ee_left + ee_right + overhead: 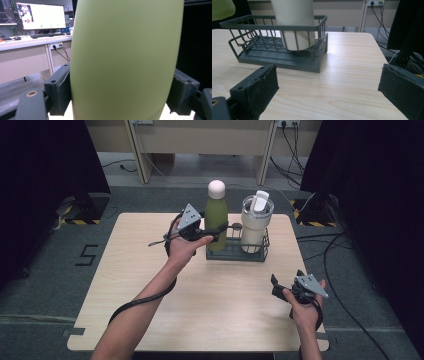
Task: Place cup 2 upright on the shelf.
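Standing upright just above the centre of the high view, the green bottle [216,217] has its long axis vertical, with the rounded pale cap [216,188] pointing up and the base low at the left end of the dark wire rack [235,254]; from the right gripper view, where the left part of the rack floor looks bare and a bit of green shows in the upper left corner, I cannot tell if the base really rests on the rack or is slightly above it. The left gripper [214,232] comes to the bottle from the left side and has its two jaws closed against the body, about at half height; in the left gripper view the green wall [125,60] stands between the two black pads [58,92], touching both. Beside the bottle, in the right part of the rack, a cream tumbler [255,222] with a white lid stands upright too. The right gripper [286,281] is in the lower right of the high view, over the light wooden table [150,295], well apart from the rack; its jaws are spread wide and hold nothing.
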`<state>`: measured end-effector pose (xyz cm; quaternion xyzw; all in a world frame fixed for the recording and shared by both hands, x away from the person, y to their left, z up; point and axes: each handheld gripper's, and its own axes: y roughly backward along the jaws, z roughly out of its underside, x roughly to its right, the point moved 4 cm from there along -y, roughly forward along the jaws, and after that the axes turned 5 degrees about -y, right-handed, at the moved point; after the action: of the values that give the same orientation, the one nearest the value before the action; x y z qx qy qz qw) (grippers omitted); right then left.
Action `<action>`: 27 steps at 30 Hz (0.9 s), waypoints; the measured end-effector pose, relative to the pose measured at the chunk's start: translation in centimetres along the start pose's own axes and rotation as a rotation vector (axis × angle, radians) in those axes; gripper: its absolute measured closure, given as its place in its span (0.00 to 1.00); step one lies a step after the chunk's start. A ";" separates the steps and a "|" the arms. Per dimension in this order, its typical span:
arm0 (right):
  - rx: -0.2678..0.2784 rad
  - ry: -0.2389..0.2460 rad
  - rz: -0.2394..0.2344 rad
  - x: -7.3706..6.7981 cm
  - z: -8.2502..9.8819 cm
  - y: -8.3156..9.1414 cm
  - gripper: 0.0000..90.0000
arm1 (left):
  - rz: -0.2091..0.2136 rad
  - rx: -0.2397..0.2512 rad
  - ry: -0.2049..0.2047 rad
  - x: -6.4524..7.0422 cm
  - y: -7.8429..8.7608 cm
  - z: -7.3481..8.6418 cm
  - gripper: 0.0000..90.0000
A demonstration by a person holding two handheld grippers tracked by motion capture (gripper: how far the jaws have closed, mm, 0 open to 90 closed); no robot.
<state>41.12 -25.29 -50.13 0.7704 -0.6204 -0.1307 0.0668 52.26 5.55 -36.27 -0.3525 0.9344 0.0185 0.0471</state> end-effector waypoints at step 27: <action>0.000 -0.008 -0.002 0.1 0.0 0.0 0.03 | -0.068 0.012 0.033 -1.5 -2.9 -0.2 0.22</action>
<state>41.12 -25.41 -50.18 0.7705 -0.6199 -0.1339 0.0641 55.28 4.36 -35.88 -0.3840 0.9227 0.0052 0.0344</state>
